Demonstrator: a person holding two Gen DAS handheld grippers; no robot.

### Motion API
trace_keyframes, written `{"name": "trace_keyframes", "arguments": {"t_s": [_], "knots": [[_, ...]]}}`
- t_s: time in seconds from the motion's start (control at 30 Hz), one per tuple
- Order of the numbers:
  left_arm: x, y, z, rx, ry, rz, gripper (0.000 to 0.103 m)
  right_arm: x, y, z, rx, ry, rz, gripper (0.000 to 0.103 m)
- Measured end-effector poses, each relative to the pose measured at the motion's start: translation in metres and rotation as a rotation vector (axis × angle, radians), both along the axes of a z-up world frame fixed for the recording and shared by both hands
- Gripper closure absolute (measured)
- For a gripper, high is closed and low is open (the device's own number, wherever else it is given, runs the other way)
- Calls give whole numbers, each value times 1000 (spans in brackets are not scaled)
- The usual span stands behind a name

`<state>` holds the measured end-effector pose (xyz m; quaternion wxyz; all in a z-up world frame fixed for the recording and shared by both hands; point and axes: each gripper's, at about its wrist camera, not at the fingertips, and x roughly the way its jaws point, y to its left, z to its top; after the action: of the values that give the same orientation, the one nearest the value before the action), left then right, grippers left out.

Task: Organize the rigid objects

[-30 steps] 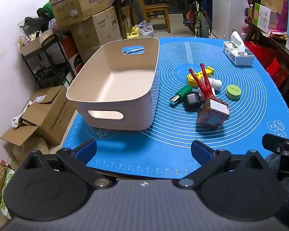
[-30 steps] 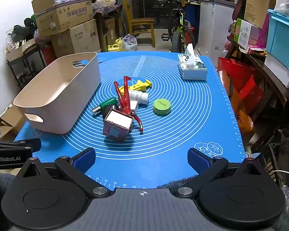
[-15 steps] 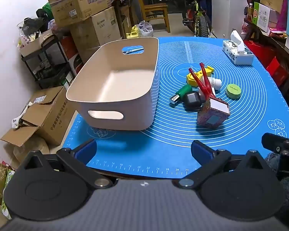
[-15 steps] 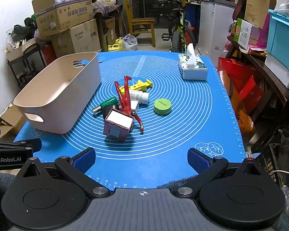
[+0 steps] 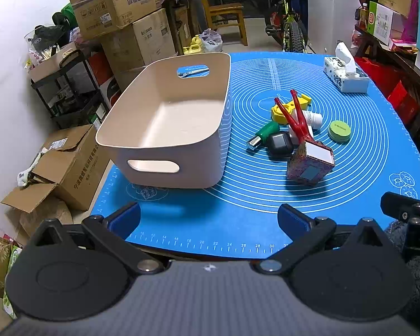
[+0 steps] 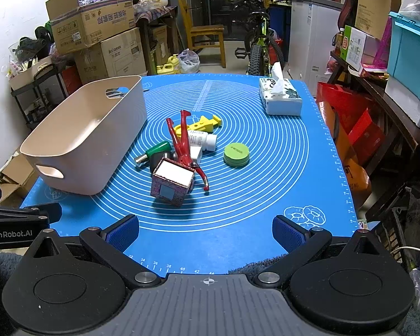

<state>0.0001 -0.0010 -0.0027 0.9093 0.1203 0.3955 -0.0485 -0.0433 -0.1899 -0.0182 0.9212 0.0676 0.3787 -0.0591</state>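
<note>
While over mat edge, both grippers' fingers (image 5: 126, 218) (image 6: 287, 232) wide apart, empty.

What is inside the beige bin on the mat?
The beige bin holds nothing: its bare floor shows in the left wrist view. The inside of its near wall is hidden. The scissors seen through the far handle slot lie behind it.

blue mat (image 6: 266, 190), beige bin (image 6: 70, 151), tissue box (image 6: 280, 100); perhaps tabletop

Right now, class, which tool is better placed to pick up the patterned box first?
Right, probably. The patterned box lies almost straight ahead of the open right tool; from the open left tool it sits off to the right, with the beige bin ahead.
</note>
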Motion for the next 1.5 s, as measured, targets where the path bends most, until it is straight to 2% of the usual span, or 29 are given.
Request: {"name": "trace_keyframes", "arguments": {"t_s": [1.5], "knots": [[2,3,-1,0,13,8,0,1,0,1,4,0,-1,2]]}}
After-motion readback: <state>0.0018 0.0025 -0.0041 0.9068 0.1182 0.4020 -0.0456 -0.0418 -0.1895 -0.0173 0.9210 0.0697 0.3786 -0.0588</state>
